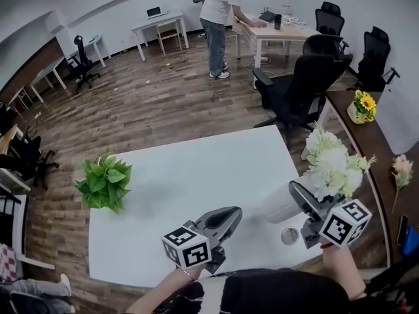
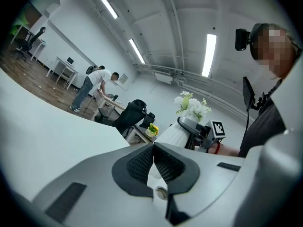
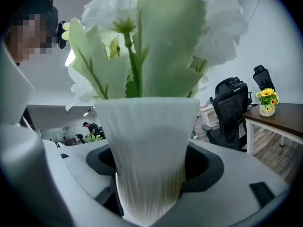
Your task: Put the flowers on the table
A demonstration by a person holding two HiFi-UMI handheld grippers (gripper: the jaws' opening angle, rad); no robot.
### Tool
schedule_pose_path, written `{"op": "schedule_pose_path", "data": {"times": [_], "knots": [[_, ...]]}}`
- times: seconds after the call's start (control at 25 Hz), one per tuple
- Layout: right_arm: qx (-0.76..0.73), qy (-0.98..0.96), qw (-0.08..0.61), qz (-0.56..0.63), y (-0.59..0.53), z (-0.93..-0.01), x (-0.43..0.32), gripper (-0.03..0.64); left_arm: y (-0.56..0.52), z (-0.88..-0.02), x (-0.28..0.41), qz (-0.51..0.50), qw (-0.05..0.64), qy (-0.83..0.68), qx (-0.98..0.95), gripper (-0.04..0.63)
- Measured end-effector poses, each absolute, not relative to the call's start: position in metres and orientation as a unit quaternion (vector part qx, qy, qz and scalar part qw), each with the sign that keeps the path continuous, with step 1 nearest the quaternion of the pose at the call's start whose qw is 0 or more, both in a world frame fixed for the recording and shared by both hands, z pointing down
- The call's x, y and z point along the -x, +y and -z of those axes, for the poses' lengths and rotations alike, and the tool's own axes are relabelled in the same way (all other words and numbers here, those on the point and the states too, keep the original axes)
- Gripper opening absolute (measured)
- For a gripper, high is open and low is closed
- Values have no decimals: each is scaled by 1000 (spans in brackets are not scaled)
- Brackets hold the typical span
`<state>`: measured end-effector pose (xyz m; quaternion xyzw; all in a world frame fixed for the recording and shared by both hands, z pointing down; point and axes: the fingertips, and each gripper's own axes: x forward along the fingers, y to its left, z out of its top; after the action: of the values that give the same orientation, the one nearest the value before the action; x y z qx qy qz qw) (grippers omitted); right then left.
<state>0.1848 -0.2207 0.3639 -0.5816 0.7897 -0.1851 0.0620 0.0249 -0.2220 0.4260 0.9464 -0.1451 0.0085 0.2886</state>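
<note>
**Desk:** Which step is this?

**Photographer:** The carry, by my reading. At left, the left gripper (image 1: 224, 218) hovers over the white table (image 1: 190, 175) with its jaws pressed together on nothing. At right, the right gripper (image 1: 301, 198) has its jaws spread wide and clamped round the ribbed white vase (image 1: 280, 205) of white flowers (image 1: 334, 165), at the table's near right corner. Whether the base touches the top, I cannot tell

**Desk:** And the next move?

**Photographer:** Probably to settle the vase upright on bare tabletop, away from the edge and the small round disc (image 1: 289, 235). Then the jaws must part without tipping a top-heavy bunch

**Desk:** The count, left to right?

**Photographer:** One green leafy plant (image 1: 103, 183), two grippers and one vase of white flowers. On the brown side table (image 1: 380, 142) there is one pot of yellow sunflowers (image 1: 362, 106) and one pink stem (image 1: 400, 170). One person (image 1: 216, 18) stands at the far desks
</note>
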Motion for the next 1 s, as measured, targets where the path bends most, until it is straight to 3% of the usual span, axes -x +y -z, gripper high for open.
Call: {"op": "schedule_pose_path", "data": {"times": [0.32, 1.0], "knots": [[553, 808, 61, 193, -238, -368, -177, 373, -229, -446, -36, -2, 323, -167, -932, 14], [471, 857, 34, 207, -319, -394, -186, 371, -235, -449, -30, -3, 327, -297, -897, 14]]}}
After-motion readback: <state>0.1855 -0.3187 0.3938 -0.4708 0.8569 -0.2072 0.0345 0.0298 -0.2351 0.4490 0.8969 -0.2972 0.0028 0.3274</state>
